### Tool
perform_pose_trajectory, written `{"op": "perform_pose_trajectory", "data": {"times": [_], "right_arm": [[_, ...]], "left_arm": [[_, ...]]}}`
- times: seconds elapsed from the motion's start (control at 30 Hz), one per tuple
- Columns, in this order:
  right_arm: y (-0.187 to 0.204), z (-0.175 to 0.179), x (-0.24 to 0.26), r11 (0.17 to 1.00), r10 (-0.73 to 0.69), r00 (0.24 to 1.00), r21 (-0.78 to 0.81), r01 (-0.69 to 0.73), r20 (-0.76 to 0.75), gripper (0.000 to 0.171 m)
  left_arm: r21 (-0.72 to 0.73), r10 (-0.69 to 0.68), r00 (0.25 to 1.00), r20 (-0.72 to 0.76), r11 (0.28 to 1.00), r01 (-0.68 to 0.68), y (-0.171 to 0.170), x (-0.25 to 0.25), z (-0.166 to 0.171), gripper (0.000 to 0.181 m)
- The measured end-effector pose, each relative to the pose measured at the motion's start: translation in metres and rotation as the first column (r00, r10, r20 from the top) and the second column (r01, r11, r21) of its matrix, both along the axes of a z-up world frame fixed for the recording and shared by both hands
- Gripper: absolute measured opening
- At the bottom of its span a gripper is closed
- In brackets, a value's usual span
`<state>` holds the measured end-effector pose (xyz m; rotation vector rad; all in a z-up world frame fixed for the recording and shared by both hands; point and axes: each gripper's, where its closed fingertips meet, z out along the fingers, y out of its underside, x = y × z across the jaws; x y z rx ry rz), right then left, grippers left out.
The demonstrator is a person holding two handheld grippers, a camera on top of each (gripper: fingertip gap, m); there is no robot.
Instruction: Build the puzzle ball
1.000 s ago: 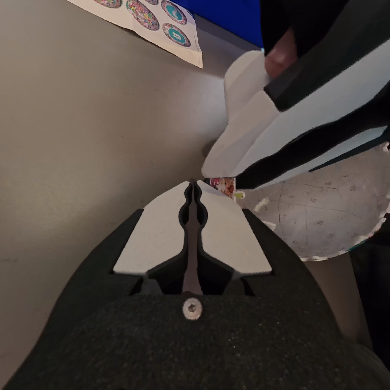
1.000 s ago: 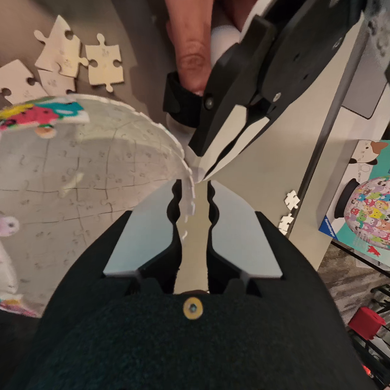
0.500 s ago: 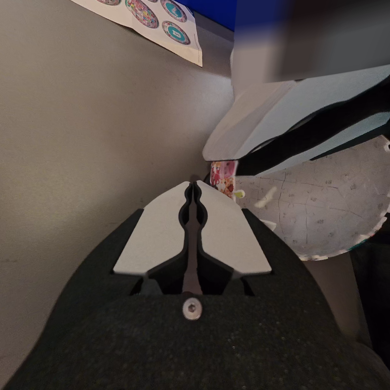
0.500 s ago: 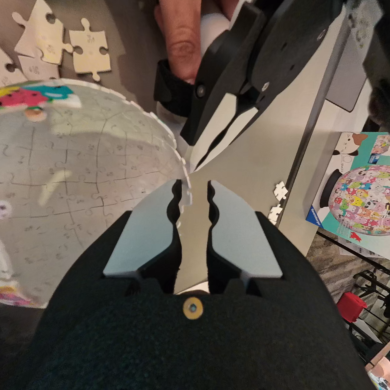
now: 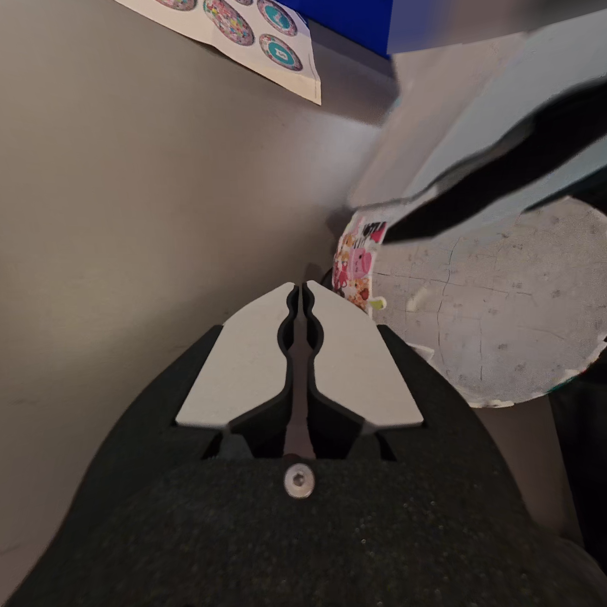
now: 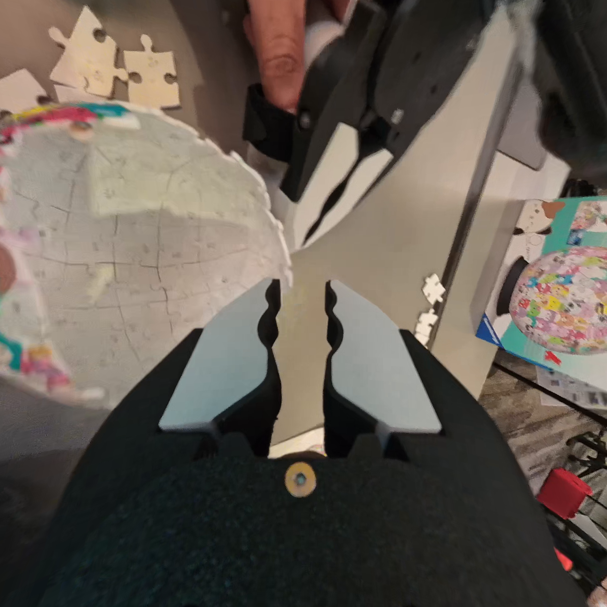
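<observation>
My left gripper (image 5: 300,289) has its fingers pressed together on nothing, above the tan table (image 5: 138,203). My right gripper (image 6: 302,285) is parted by a narrow gap, also empty. Just beside its left finger is the toothed rim of the half-built puzzle ball (image 6: 141,249), a bowl-shaped shell with its pale inside facing me. Beyond it, loose puzzle pieces (image 6: 115,69) lie face down. A printed sheet (image 5: 262,42) lies farthest off.

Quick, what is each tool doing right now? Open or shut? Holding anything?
Left tool: shut, nothing visible between its fingers.
Right tool: open, holding nothing; the puzzle ball rim sits just by its left finger.
</observation>
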<state>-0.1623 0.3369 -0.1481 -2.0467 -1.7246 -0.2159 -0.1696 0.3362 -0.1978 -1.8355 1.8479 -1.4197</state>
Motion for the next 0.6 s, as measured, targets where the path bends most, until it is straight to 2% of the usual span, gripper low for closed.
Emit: {"op": "perform_pose_trajectory", "data": {"times": [0.13,0.23,0.4,0.6], "right_arm": [[0.000,0.031,0.009,0.999,-0.040,0.991,0.000,0.040,-0.125,0.024],[-0.002,0.039,0.011,0.998,-0.053,0.989,-0.022,0.050,-0.141,0.024],[-0.007,0.019,0.012,0.992,-0.073,0.994,-0.112,0.064,-0.081,0.026],[-0.007,-0.010,0.008,0.980,-0.082,0.996,-0.179,0.086,0.030,0.039]], "left_arm": [[0.008,0.004,1.000,0.017,1.000,-0.004,0.003,0.005,0.004,0.002],[0.021,-0.010,1.000,0.014,1.000,0.010,0.004,0.012,0.003,0.002],[0.033,-0.074,0.997,-0.004,0.997,0.074,0.001,0.022,-0.003,0.002],[0.011,-0.161,0.985,-0.059,0.987,0.162,-0.008,0.026,-0.012,0.001]]}}
